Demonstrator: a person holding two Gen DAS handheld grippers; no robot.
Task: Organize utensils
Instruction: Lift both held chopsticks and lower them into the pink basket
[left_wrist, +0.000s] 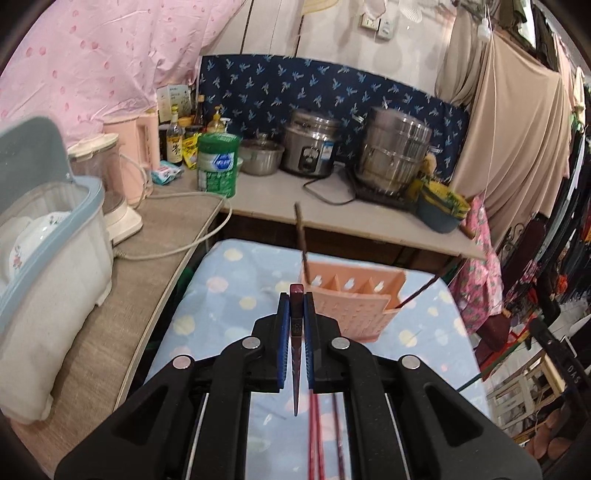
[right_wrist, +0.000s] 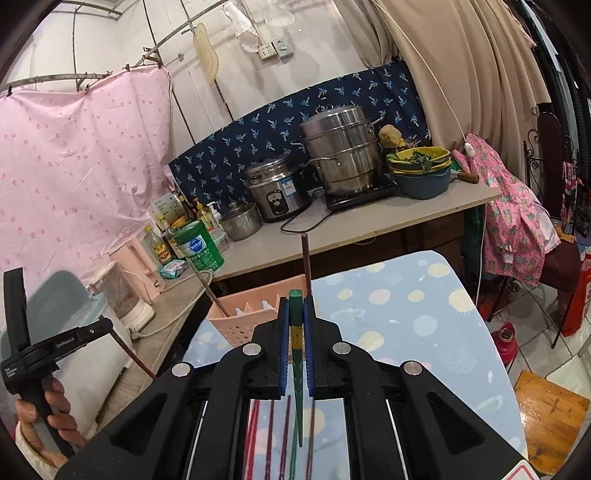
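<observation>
1. Utensils first: dark red and green chopsticks, some lying loose on the polka-dot desk (left_wrist: 229, 295) under both tools, some already standing in the holder.
2. Pink slotted utensil holder (left_wrist: 354, 295) stands on the desk, near its far edge, just ahead of both tools; in the right wrist view it sits to the left of the tool.
3. Left tool (left_wrist: 295, 306) is clamped narrow on a dark red chopstick (left_wrist: 296, 362), blunt end forward, tip pointing back toward the camera.
4. Right tool (right_wrist: 295, 306) is pinched tight on a green chopstick (right_wrist: 297, 369), blunt end forward, held above the desk near the holder.
5. Two brown chopsticks lean in the holder: one (left_wrist: 301, 236) at its left end, one (left_wrist: 419, 291) slanting out at the right.
</observation>
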